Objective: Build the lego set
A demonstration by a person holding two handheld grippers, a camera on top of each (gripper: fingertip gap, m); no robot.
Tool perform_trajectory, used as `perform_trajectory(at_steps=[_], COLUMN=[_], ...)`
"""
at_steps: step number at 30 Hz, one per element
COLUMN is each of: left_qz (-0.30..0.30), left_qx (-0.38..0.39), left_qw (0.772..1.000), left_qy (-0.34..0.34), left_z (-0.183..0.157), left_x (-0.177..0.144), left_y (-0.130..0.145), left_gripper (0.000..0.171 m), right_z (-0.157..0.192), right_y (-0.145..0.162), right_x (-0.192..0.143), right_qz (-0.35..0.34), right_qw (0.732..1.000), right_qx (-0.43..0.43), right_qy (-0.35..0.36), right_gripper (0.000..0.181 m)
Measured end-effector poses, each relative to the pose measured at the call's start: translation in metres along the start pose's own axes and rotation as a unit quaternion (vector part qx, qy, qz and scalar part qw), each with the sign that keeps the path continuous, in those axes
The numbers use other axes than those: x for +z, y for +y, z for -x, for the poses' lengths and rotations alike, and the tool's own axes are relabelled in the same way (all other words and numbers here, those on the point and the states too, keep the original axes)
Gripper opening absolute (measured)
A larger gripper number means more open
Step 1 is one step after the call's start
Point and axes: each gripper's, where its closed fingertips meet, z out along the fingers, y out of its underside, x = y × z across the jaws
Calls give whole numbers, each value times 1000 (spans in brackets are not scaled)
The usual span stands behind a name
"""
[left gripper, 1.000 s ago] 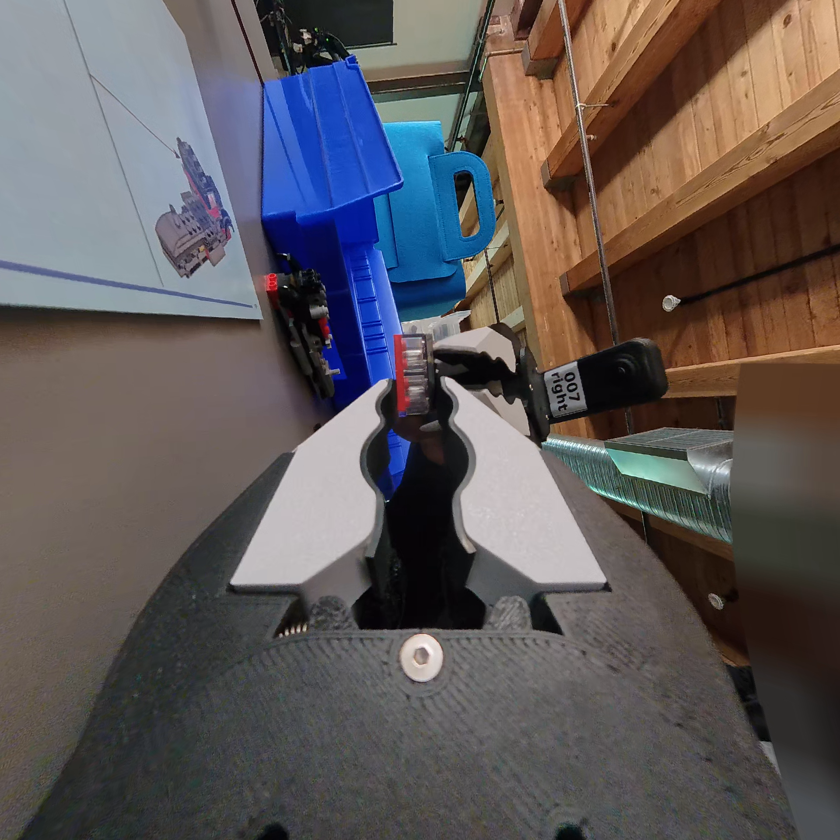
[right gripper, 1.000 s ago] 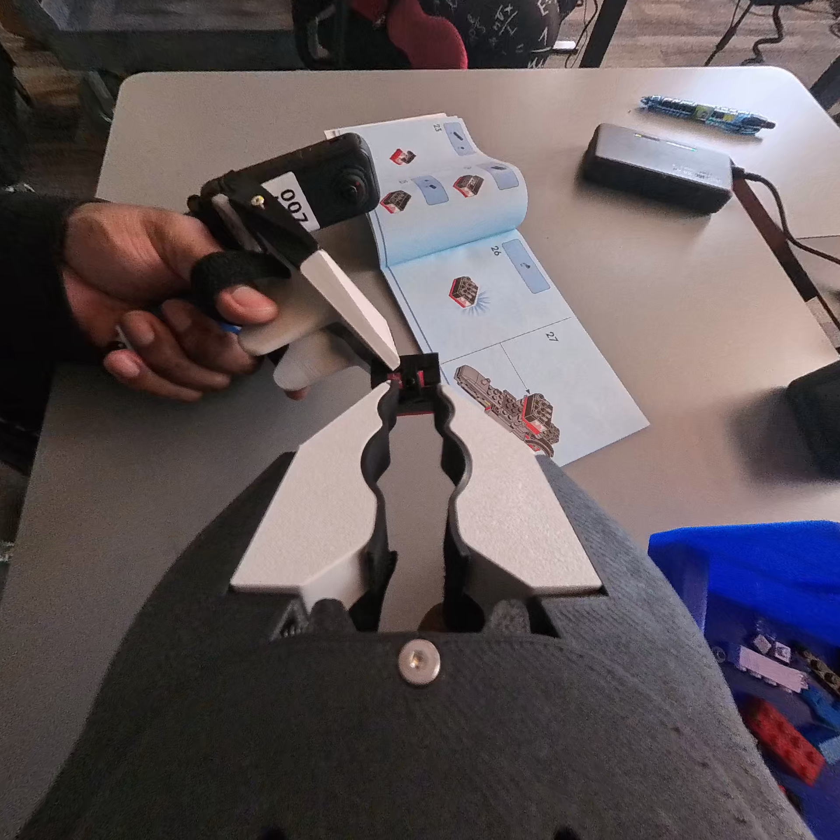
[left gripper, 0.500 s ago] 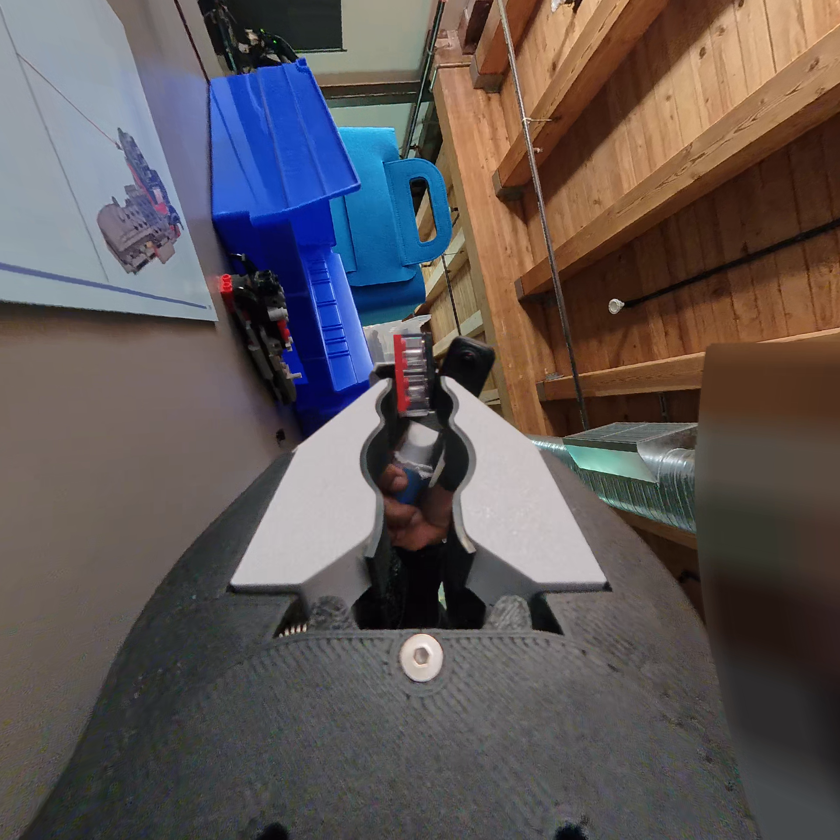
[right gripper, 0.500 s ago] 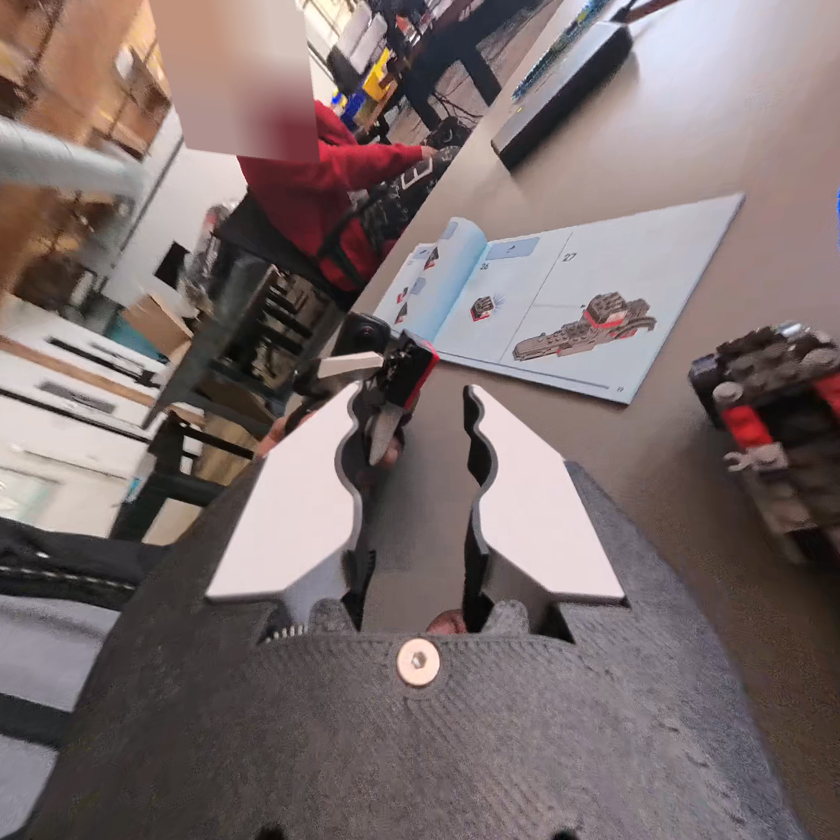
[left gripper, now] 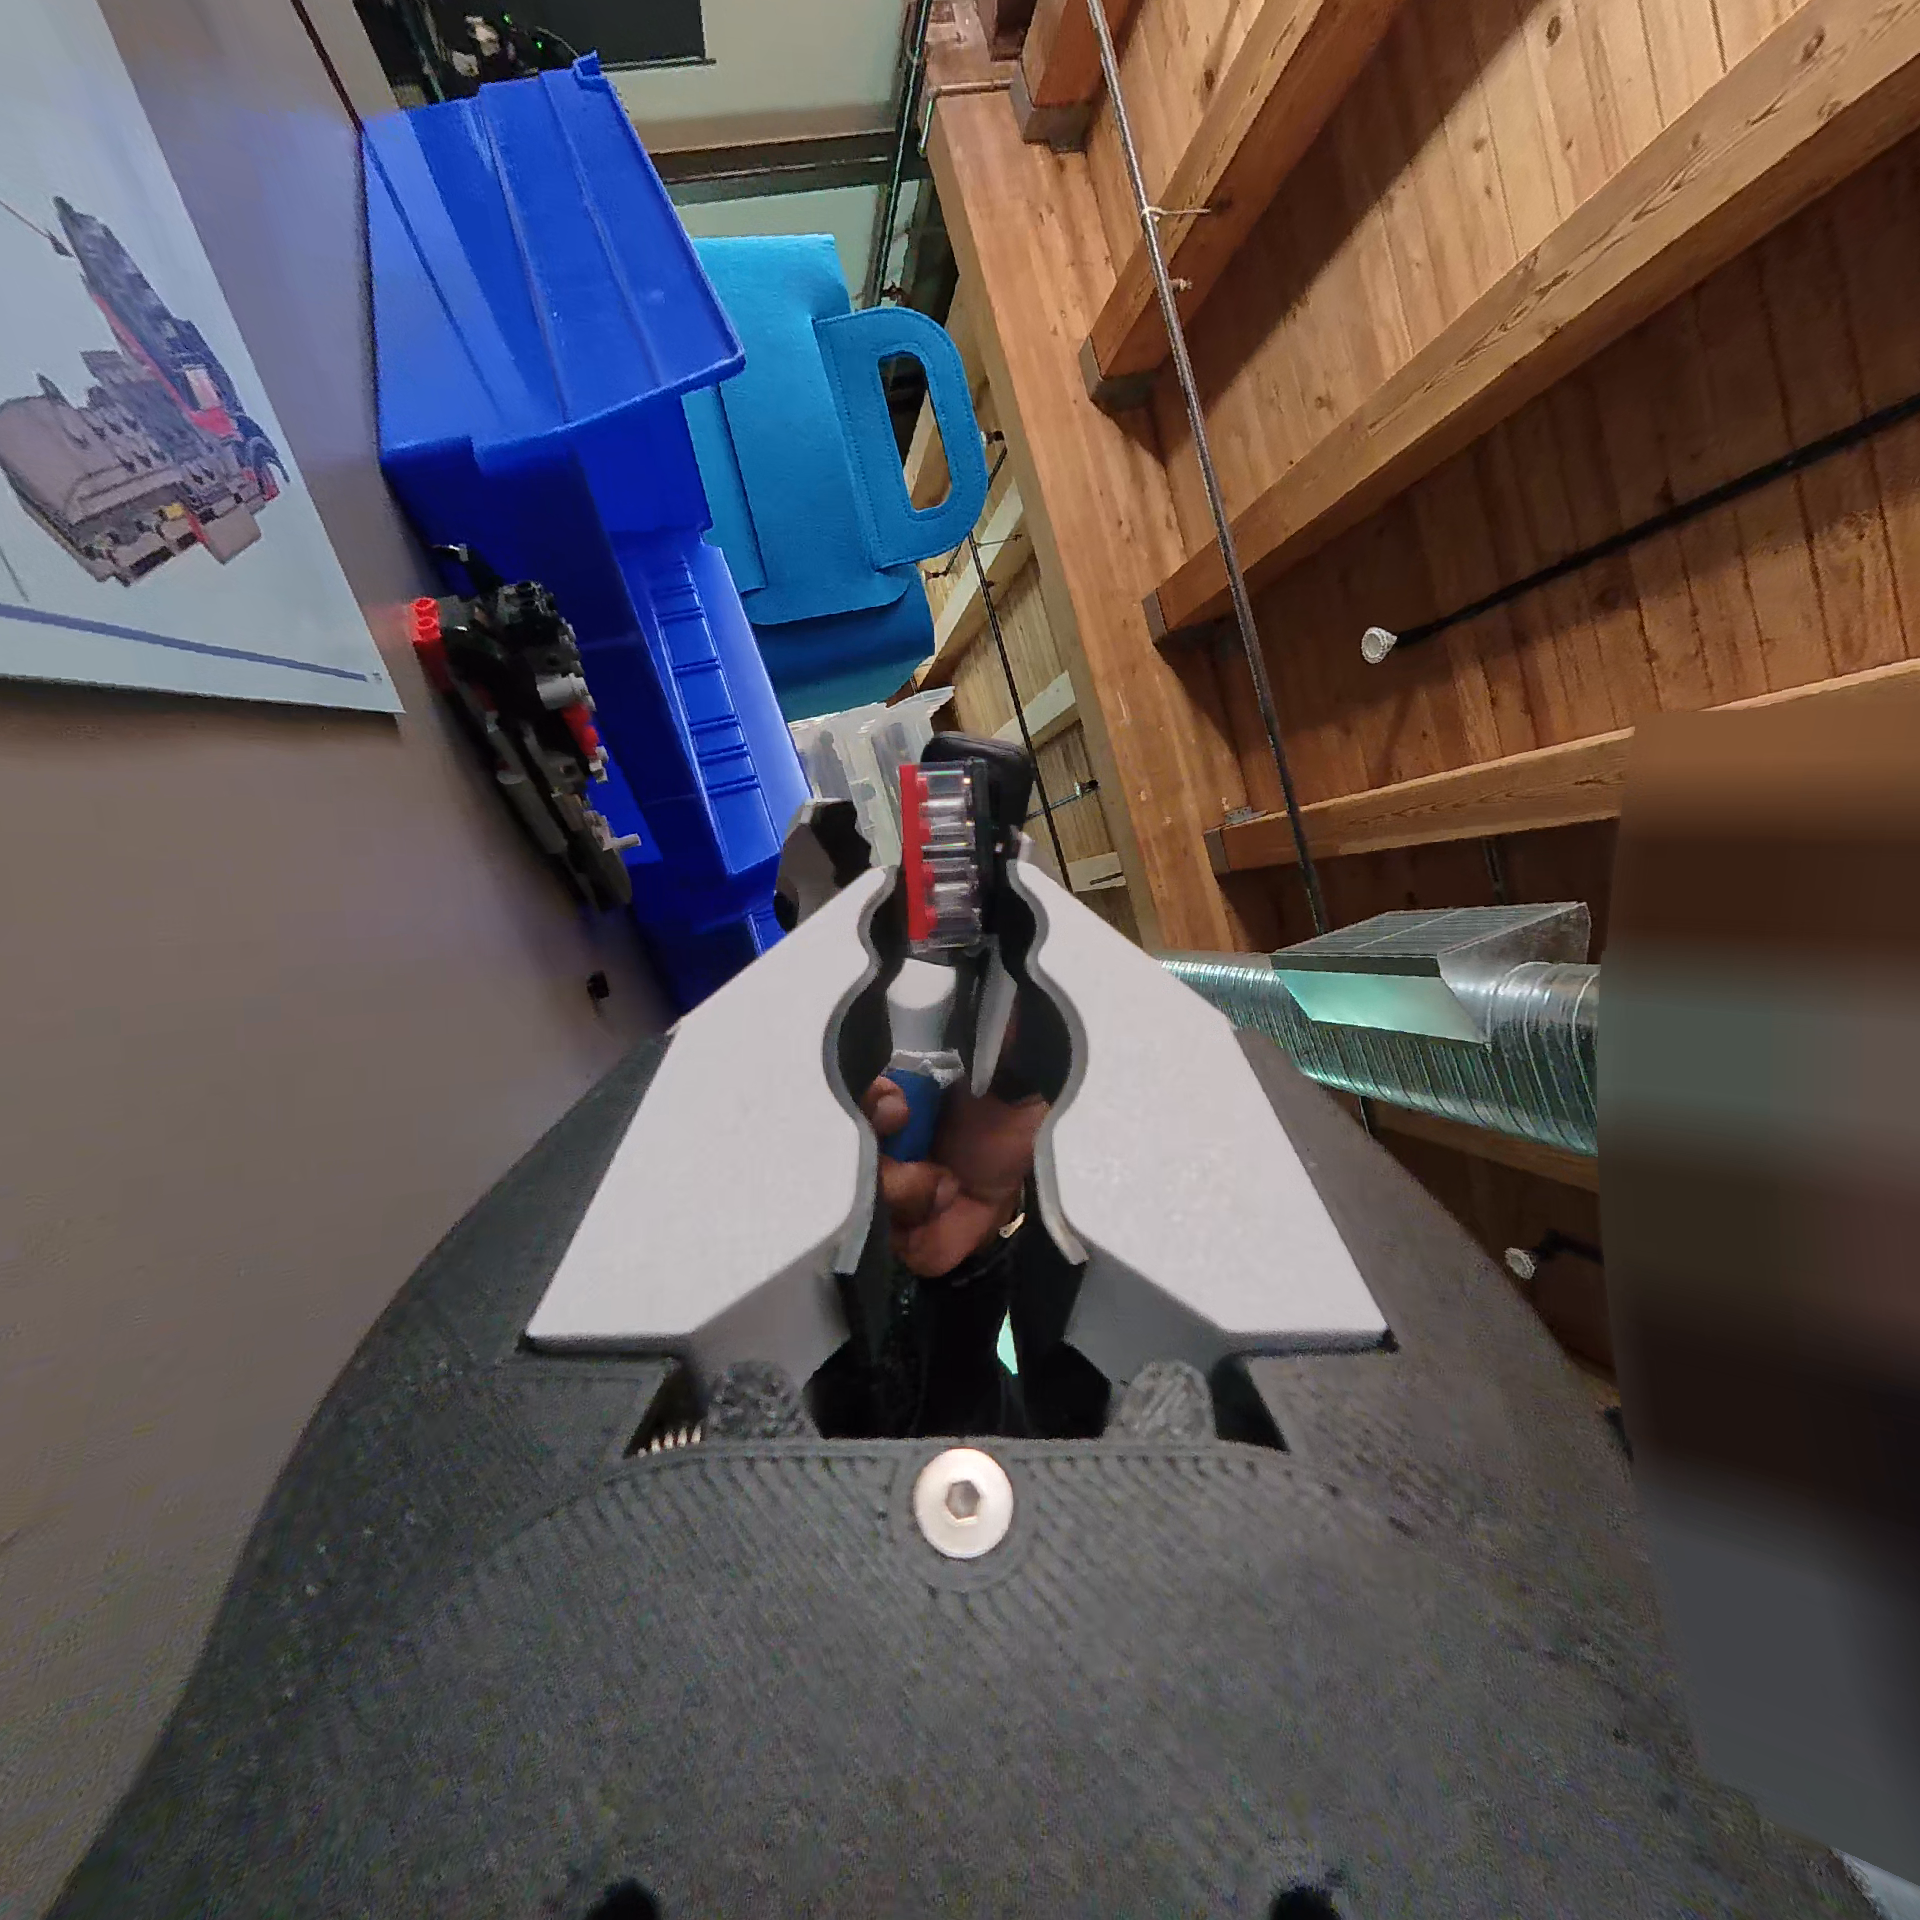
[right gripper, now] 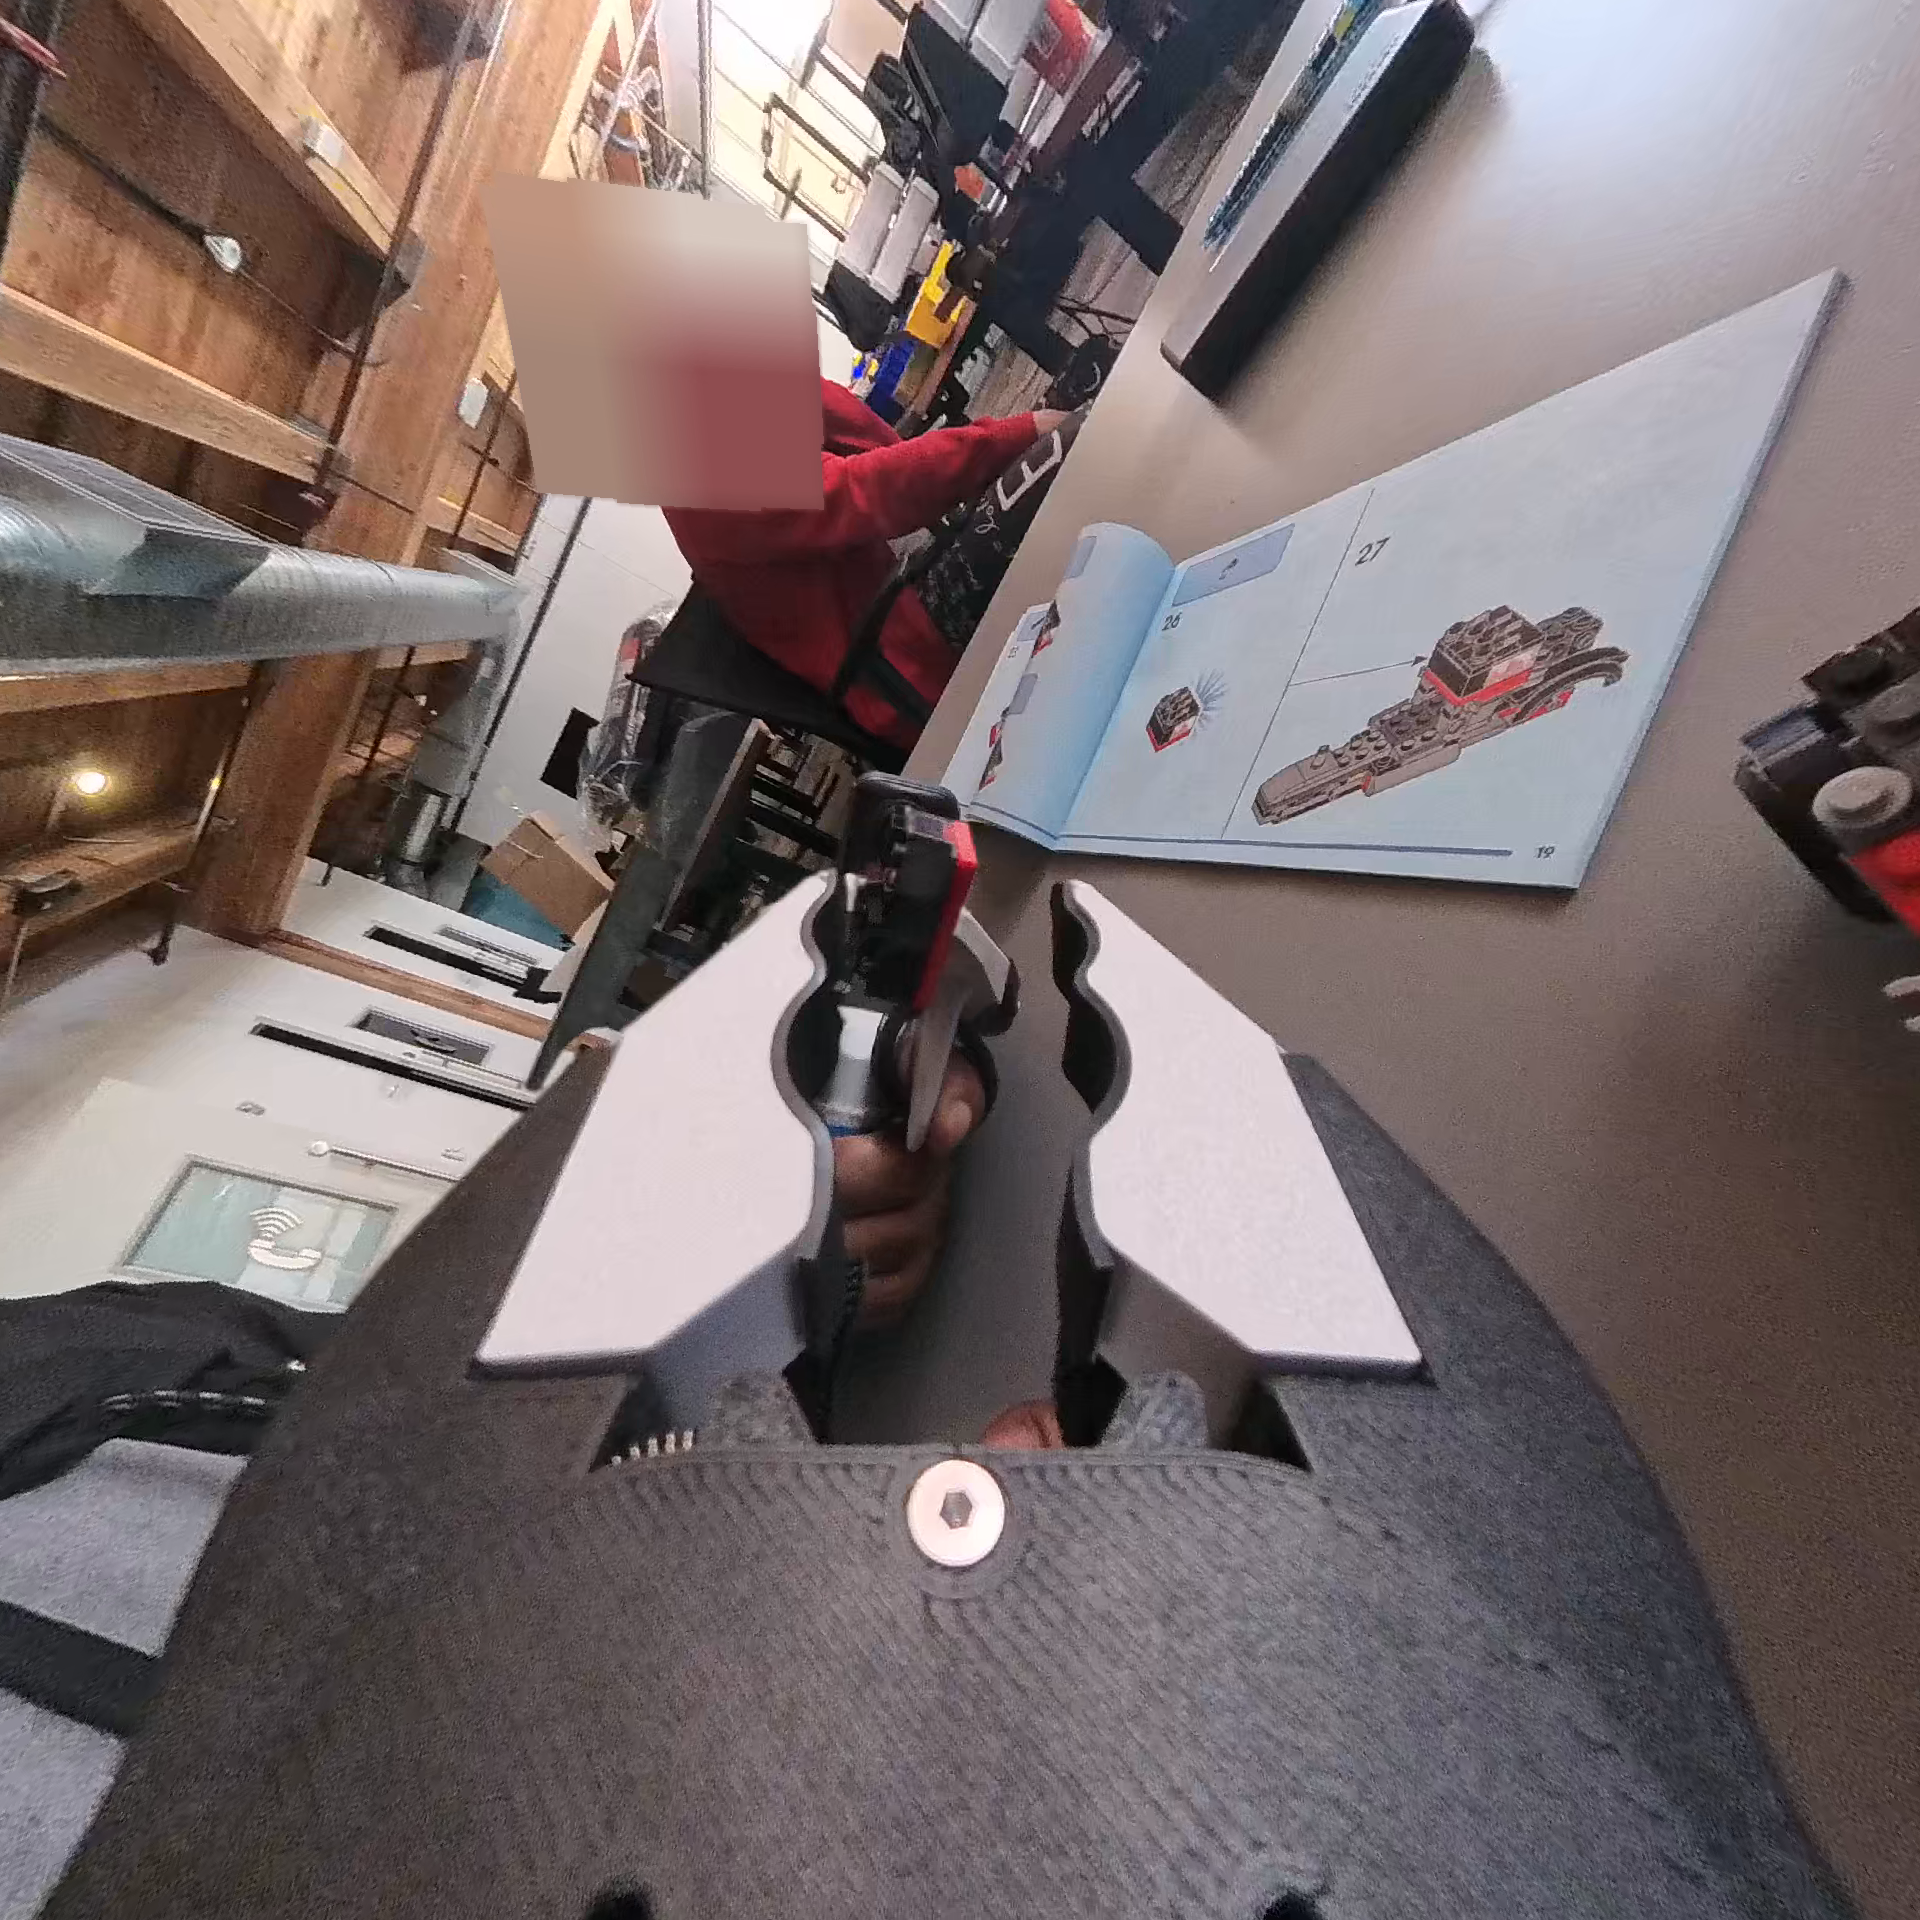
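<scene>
Gripping a small red-and-black lego sub-assembly (left gripper: 951,868), left gripper (left gripper: 951,904) holds firm; right gripper (right gripper: 940,909) stands wide and empty. Remaining: seat it on the far dark grey-and-red lego model (right gripper: 1849,769), per the open blue instruction booklet (right gripper: 1455,665).

Glossy plastic bin (left gripper: 540,343), matt table (right gripper: 1558,1039), rough wooden beams (left gripper: 1455,260).

grey table (right gripper: 1558,1091); on it instruction booklet (right gripper: 1455,644); blue bin (left gripper: 582,416)

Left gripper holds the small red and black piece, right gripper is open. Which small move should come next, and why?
Probably close the open right gripper on the small red and black piece, since it lies against one finger while the left gripper clamps it.
</scene>
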Motion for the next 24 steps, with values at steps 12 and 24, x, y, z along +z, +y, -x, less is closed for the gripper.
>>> perform_trajectory(at_steps=[12, 24], left_qz=[-2, 7], left_qx=[22, 102], left_qw=[1000, 995], left_qy=[2, -1], left_z=[-3, -12], left_x=[2, 6], left_y=[1, 5], left_gripper=[17, 17], right_z=[7, 19], right_y=[-1, -6], right_x=[2, -2], right_qz=[-35, -58], right_qw=[999, 996], right_qx=[25, 33], right_qy=[-33, -62], right_gripper=[27, 20])
